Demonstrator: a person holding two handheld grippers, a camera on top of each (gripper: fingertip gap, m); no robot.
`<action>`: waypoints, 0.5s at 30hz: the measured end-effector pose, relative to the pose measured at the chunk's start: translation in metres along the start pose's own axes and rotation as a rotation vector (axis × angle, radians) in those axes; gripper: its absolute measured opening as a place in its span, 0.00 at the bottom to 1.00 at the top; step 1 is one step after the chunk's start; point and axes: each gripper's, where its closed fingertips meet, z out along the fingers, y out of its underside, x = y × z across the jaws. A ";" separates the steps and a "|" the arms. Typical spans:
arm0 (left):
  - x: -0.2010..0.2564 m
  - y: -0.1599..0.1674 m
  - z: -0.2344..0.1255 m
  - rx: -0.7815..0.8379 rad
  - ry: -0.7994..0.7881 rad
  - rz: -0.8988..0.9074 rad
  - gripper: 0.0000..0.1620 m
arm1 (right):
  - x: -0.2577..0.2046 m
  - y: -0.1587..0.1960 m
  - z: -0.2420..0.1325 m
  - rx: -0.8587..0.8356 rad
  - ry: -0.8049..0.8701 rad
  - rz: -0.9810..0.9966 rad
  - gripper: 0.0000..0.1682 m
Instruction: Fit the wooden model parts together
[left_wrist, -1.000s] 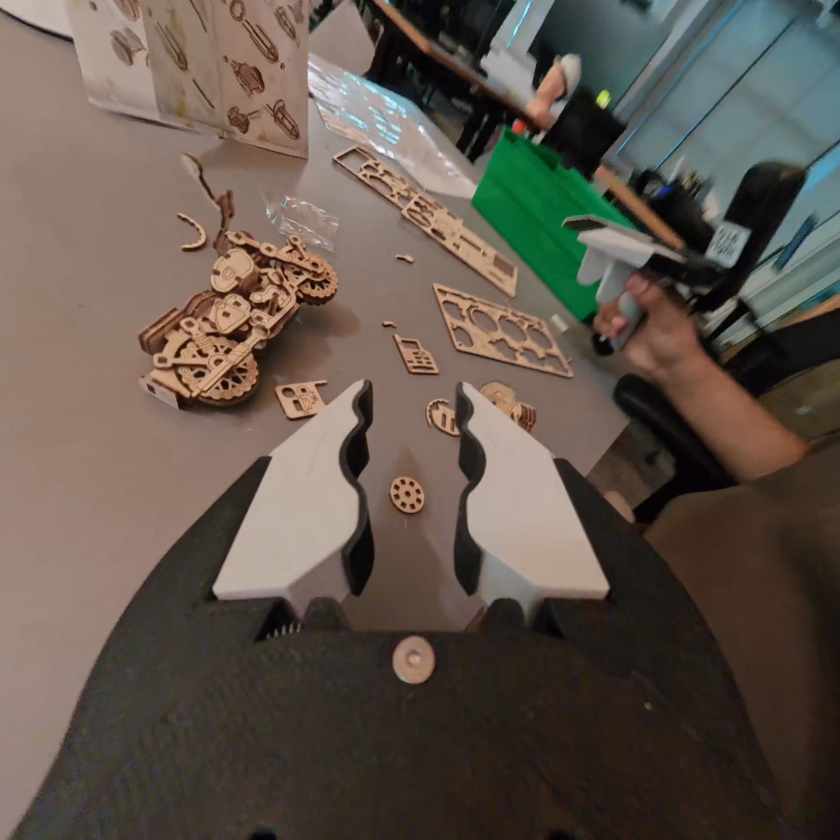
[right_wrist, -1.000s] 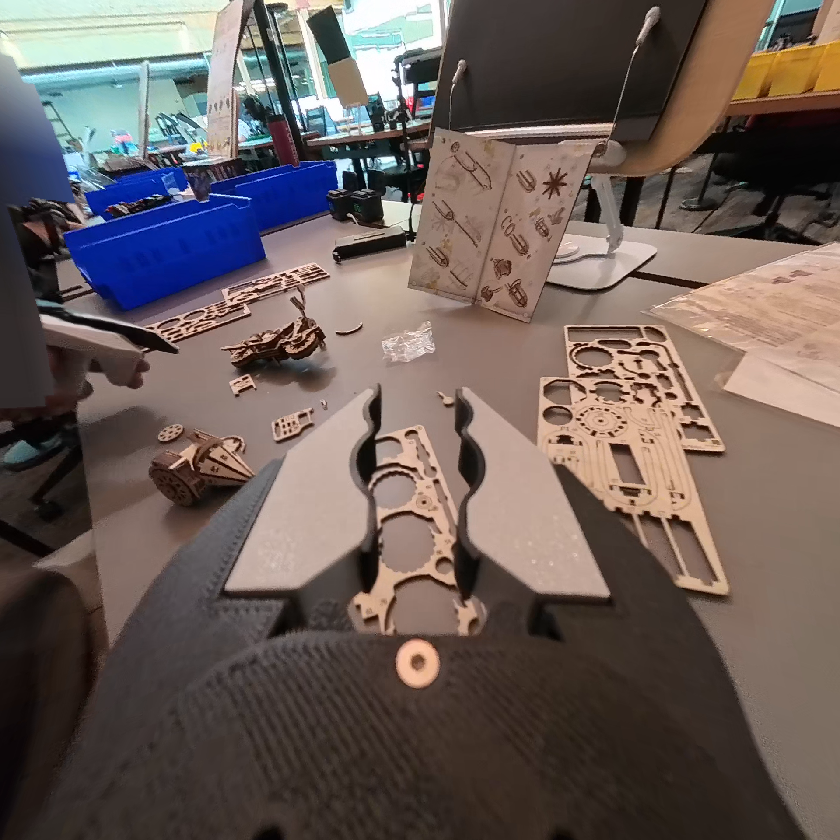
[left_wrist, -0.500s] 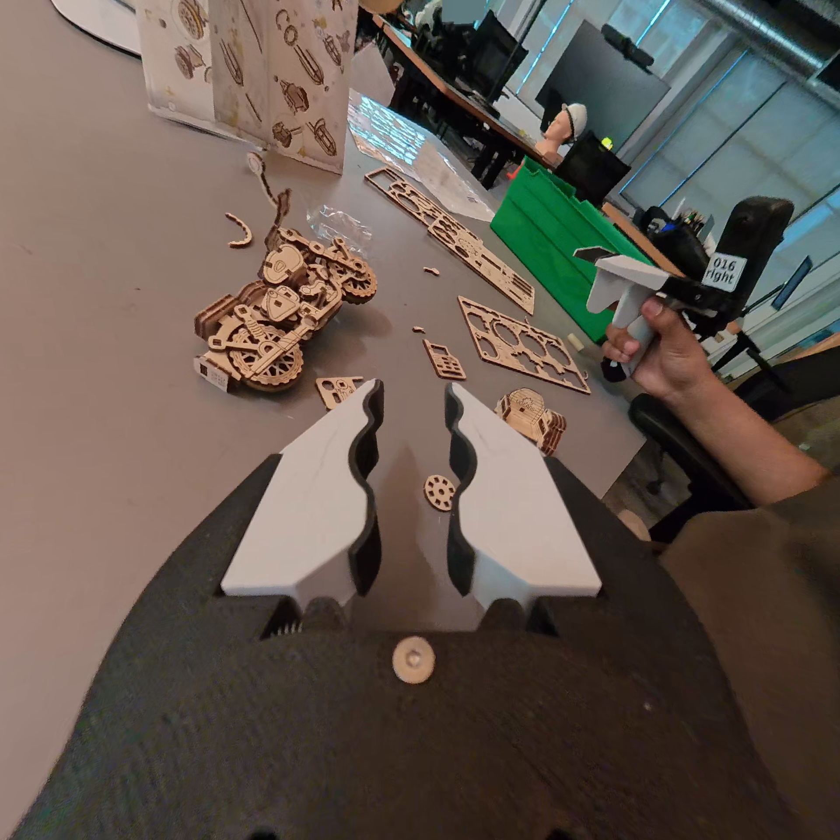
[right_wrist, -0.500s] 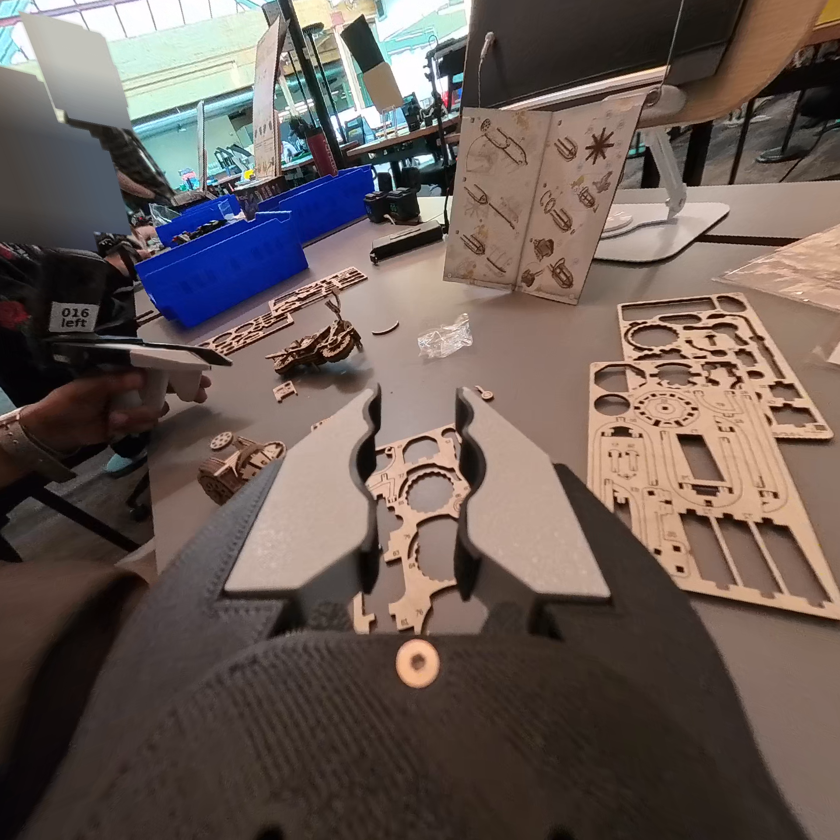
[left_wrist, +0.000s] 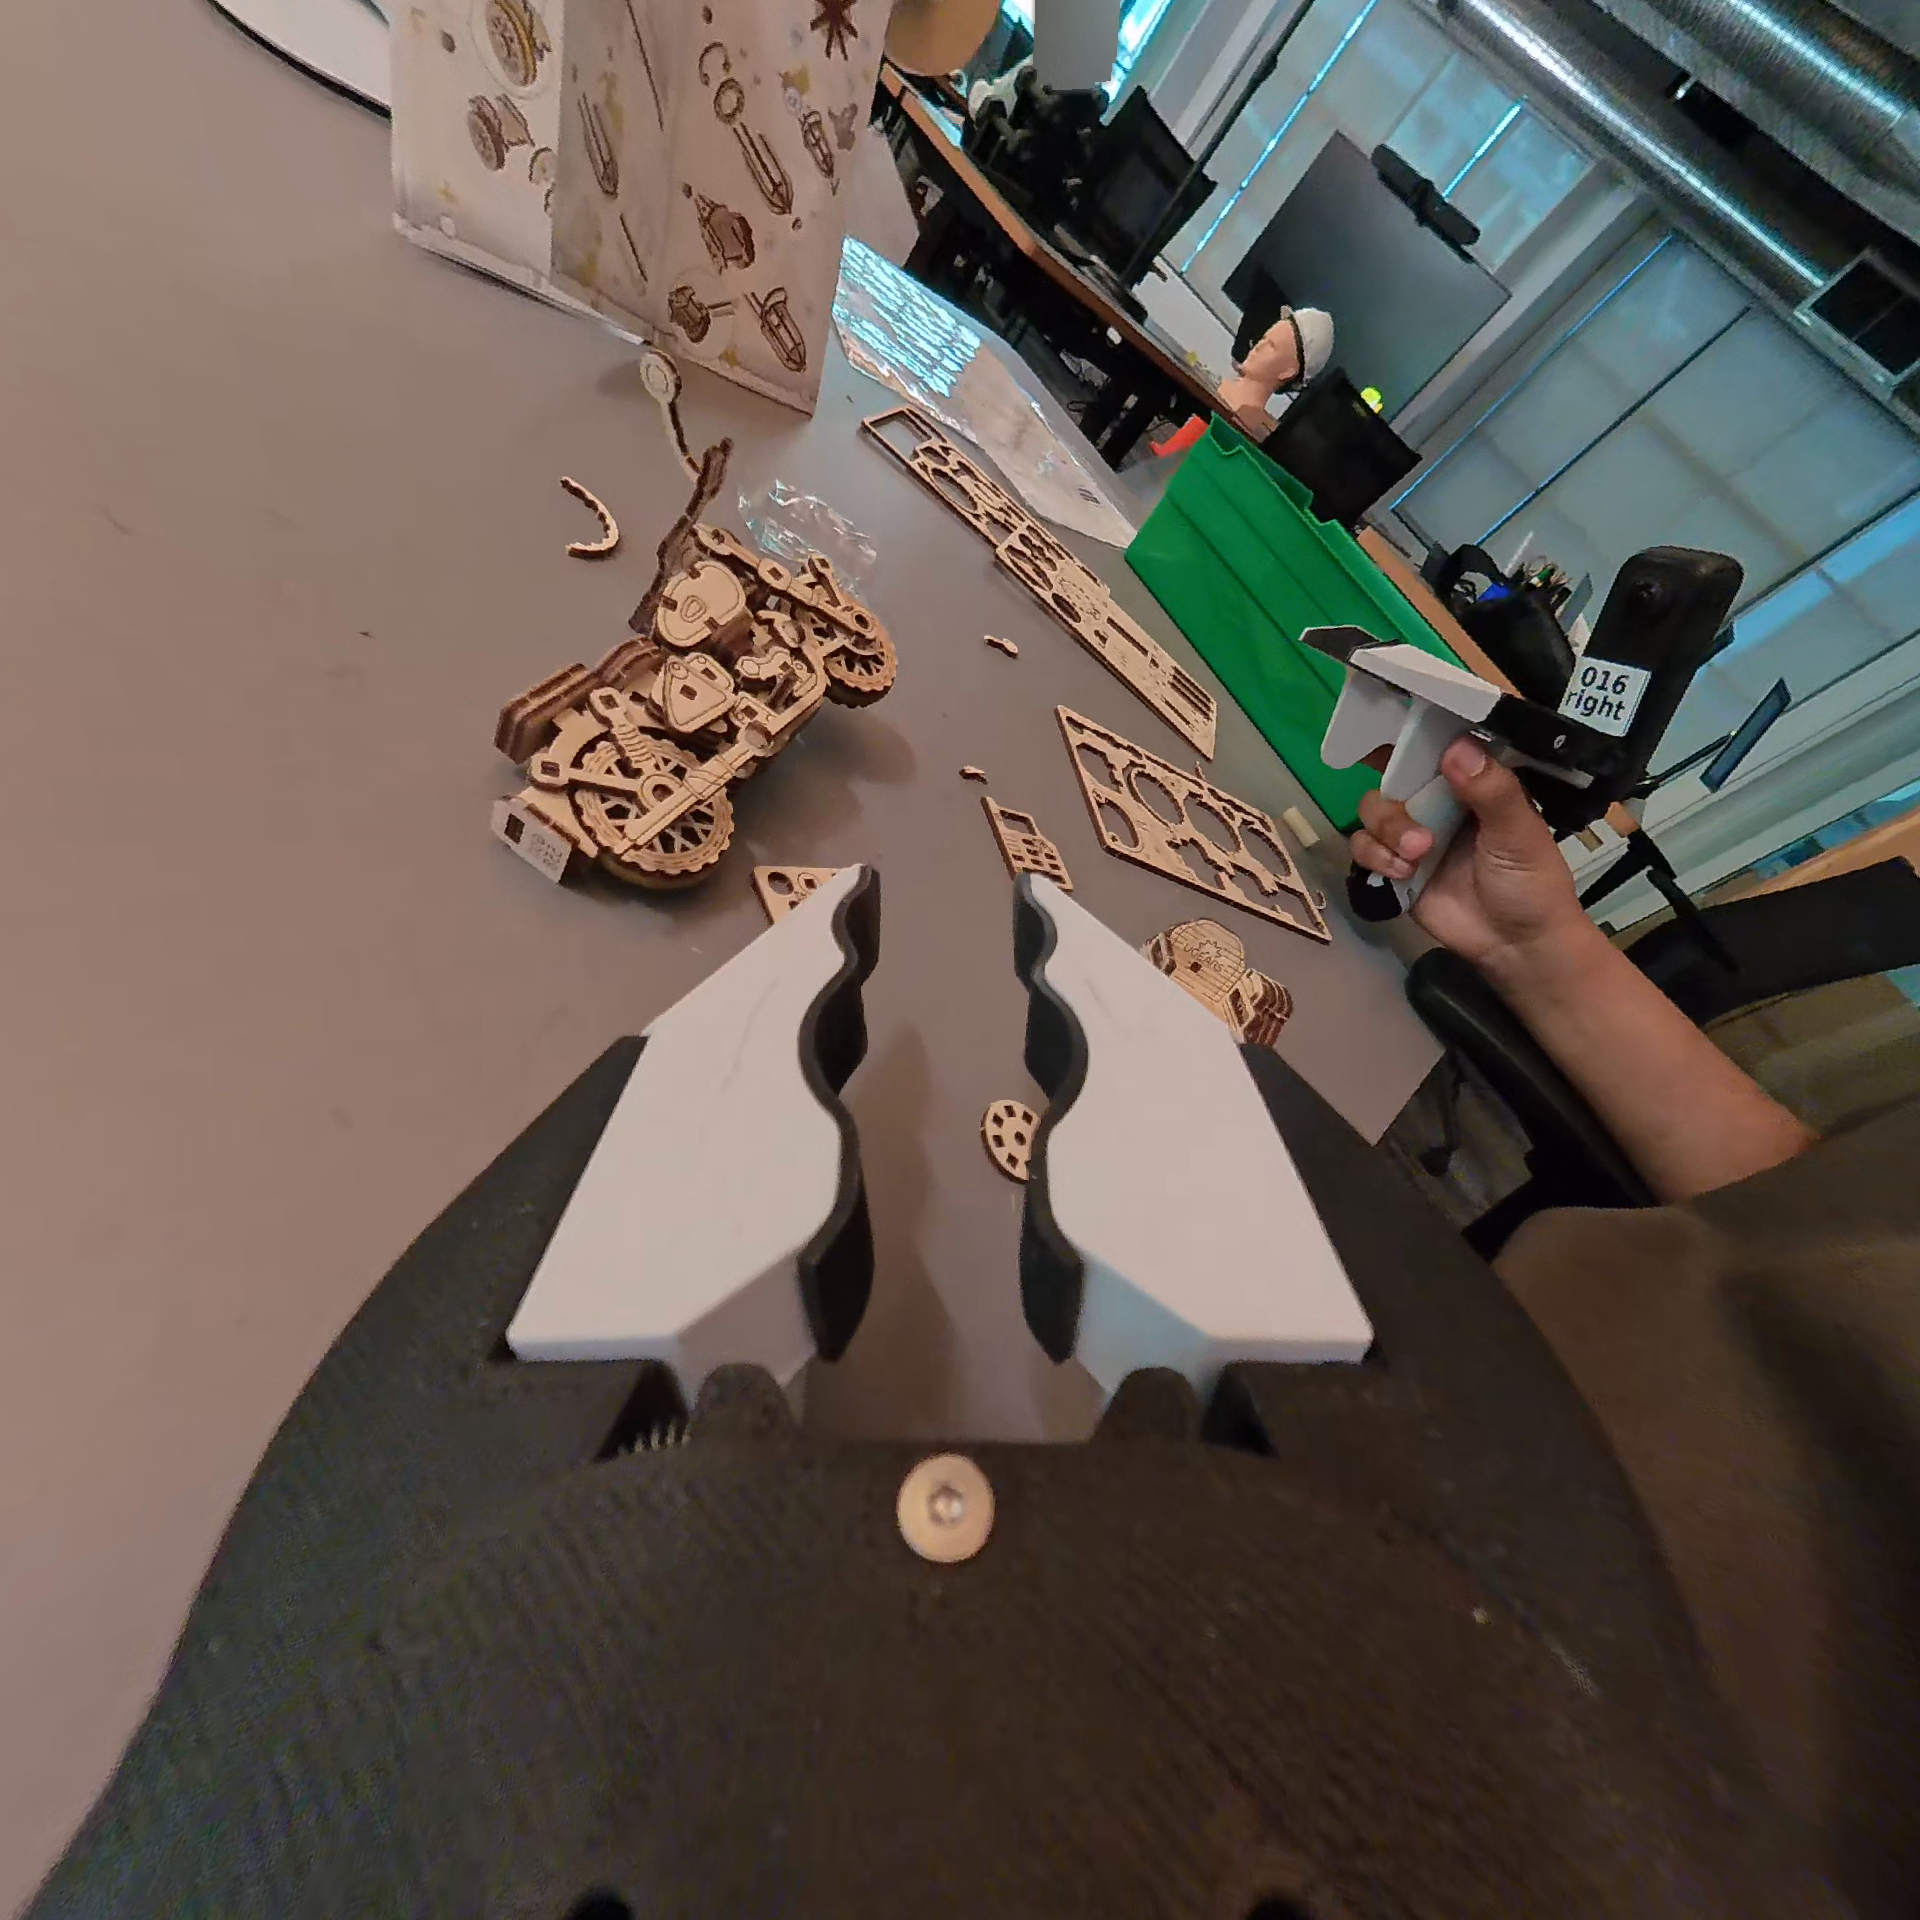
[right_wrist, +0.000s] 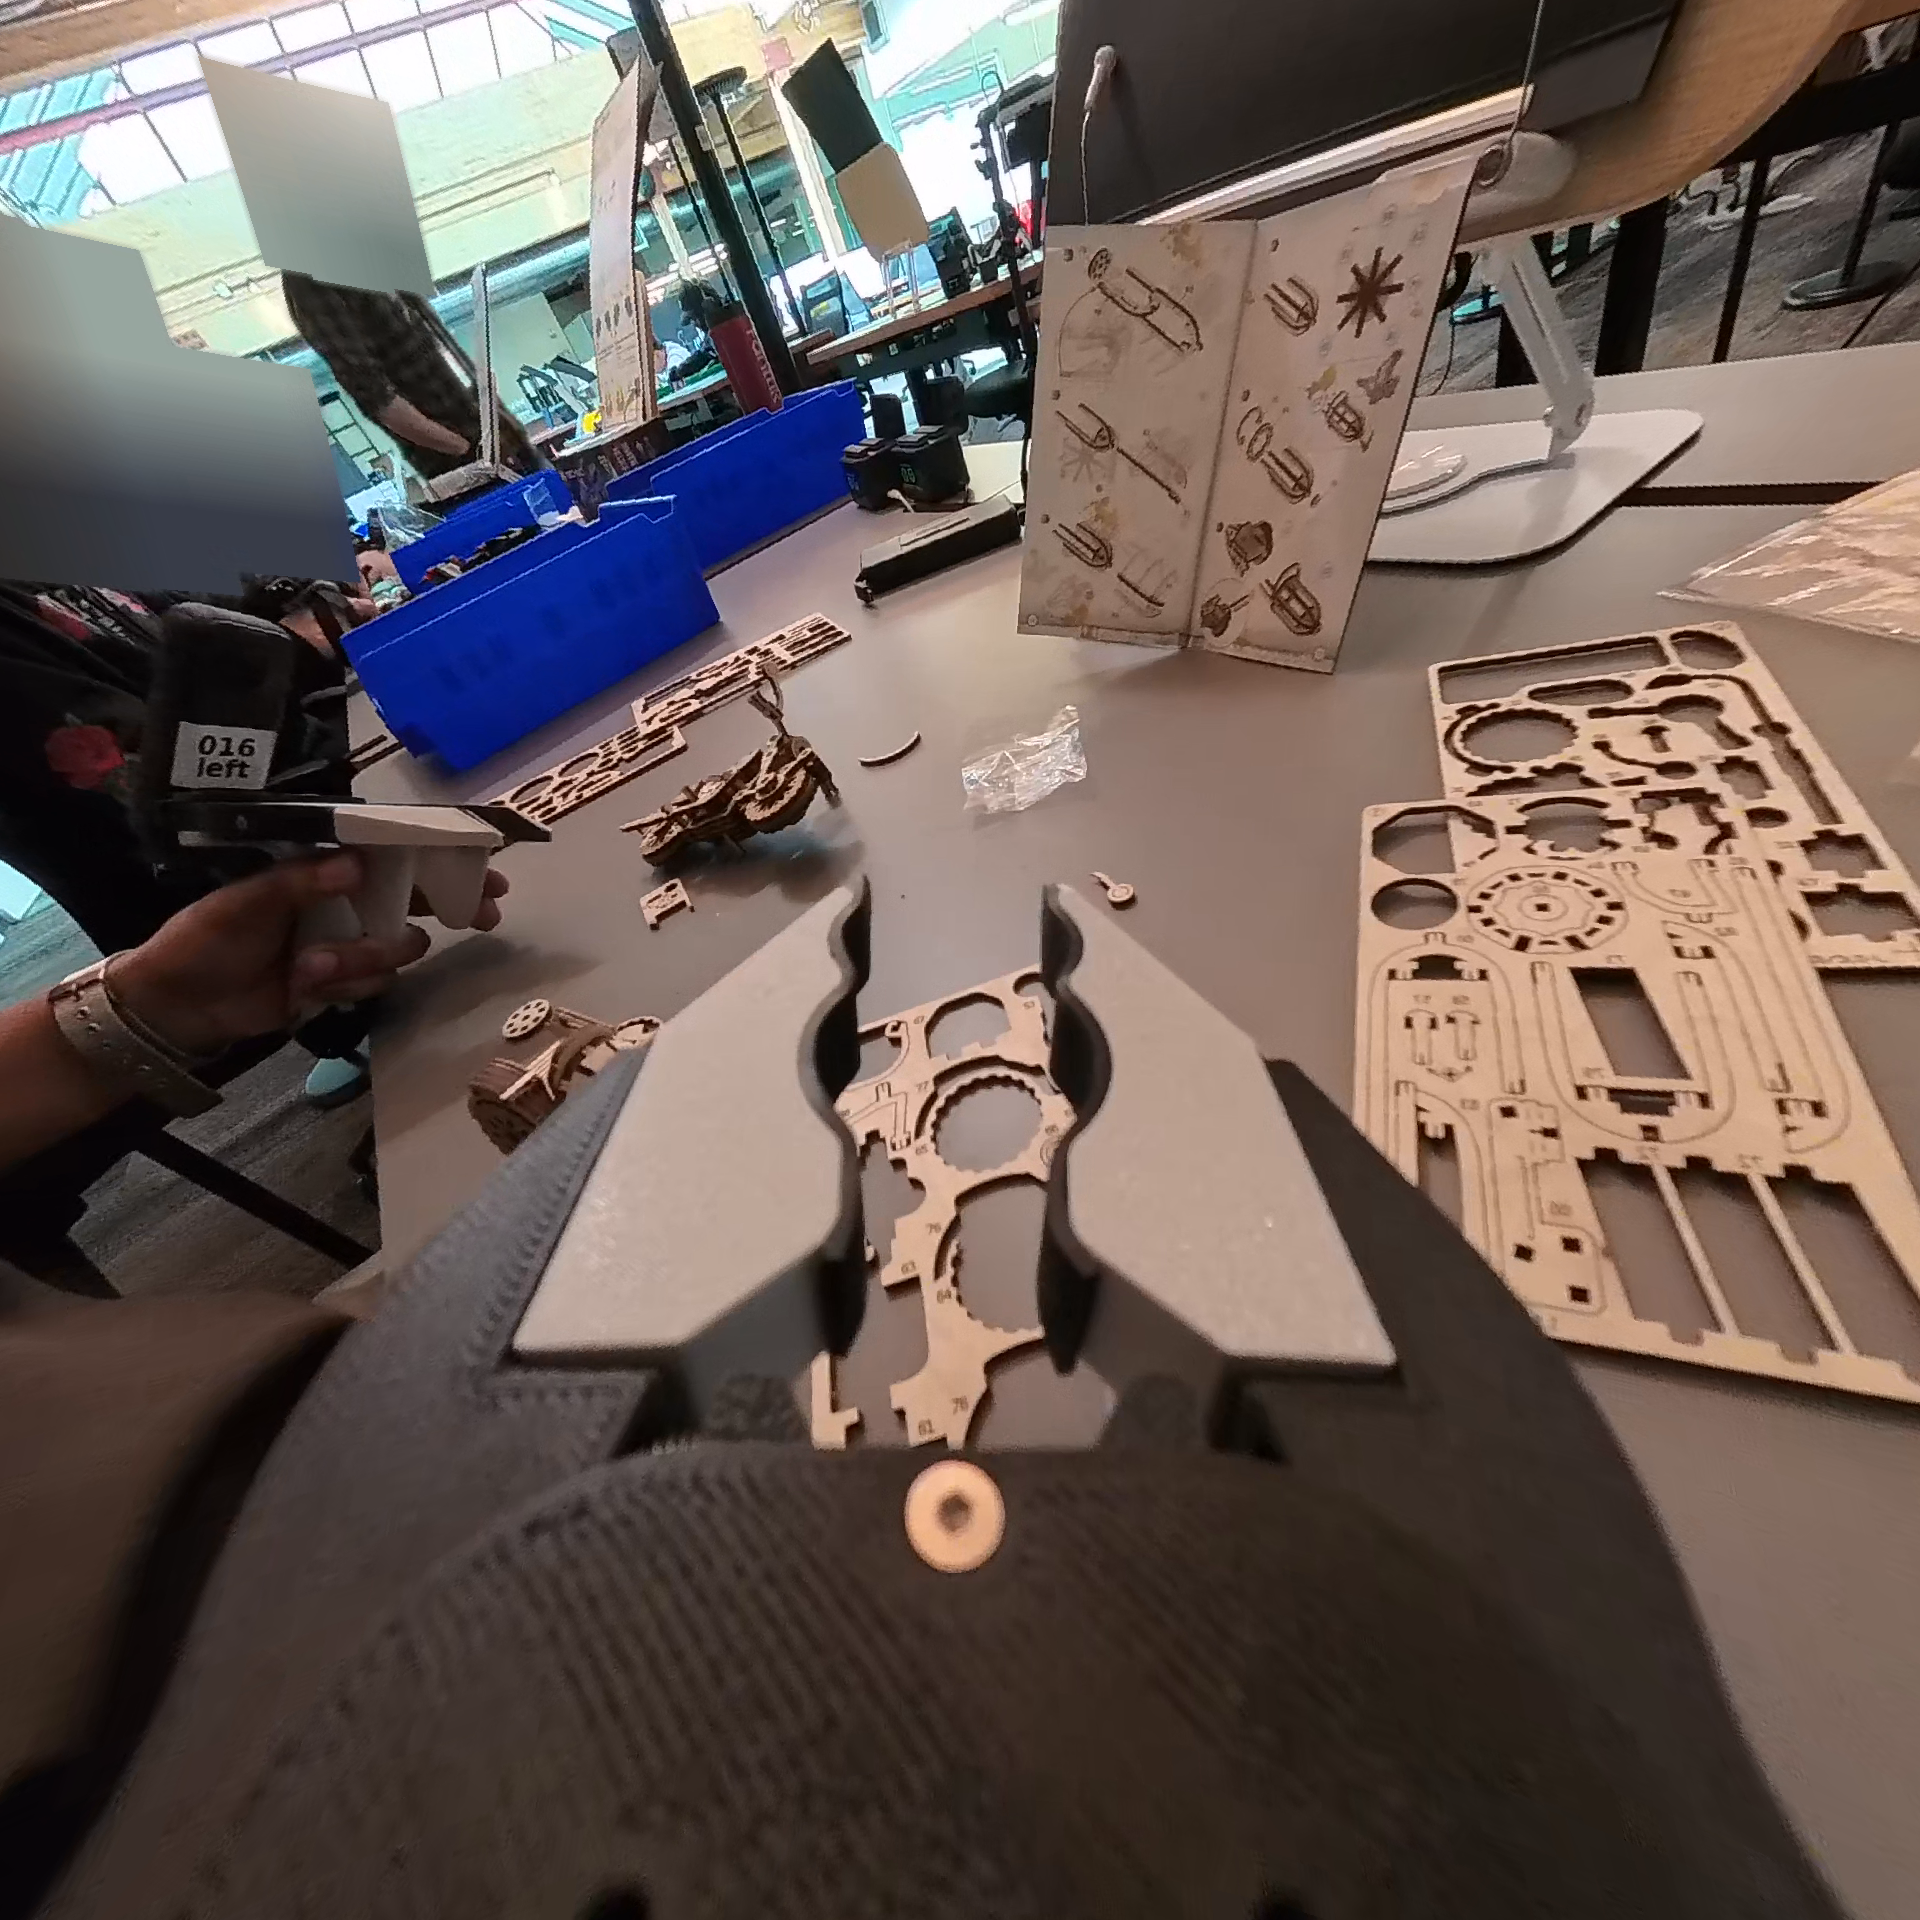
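Left gripper (left_wrist: 945, 914): your jaws stand apart with nothing between them, held above the grey worktop (left_wrist: 208, 727), lower centre of the left wrist view.
Right gripper (right_wrist: 954, 904): your jaws stand apart and empty, over a punched wooden sheet (right_wrist: 940, 1195) lying flat on the worktop.
Motorcycle model (left_wrist: 686, 717): assembled wooden piece on its side, left of centre in the left wrist view, well apart from both grippers.
Small wooden sub-assembly (left_wrist: 1221, 977): near the worktop's edge, just right of your left jaws.
Loose spoked disc (left_wrist: 1008, 1138): flat on the worktop, partly hidden behind your left gripper's right finger.
Part sheets (right_wrist: 1621, 1091): two overlapping, right side of the right wrist view.
Instruction leaflet (right_wrist: 1226, 447): standing upright, upper centre of the right wrist view.
Plastic bag (right_wrist: 1023, 769): clear and crumpled, between leaflet and motorcycle model.
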 end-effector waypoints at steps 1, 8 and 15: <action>0.000 0.000 0.000 -0.002 -0.001 -0.003 0.15 | 0.000 0.000 0.000 -0.001 -0.001 0.000 0.19; -0.002 0.002 0.001 -0.013 -0.008 -0.013 0.16 | -0.001 0.001 0.001 -0.004 -0.006 0.000 0.19; -0.003 0.003 0.002 -0.018 -0.014 -0.011 0.17 | -0.002 0.001 0.001 -0.007 -0.008 -0.001 0.18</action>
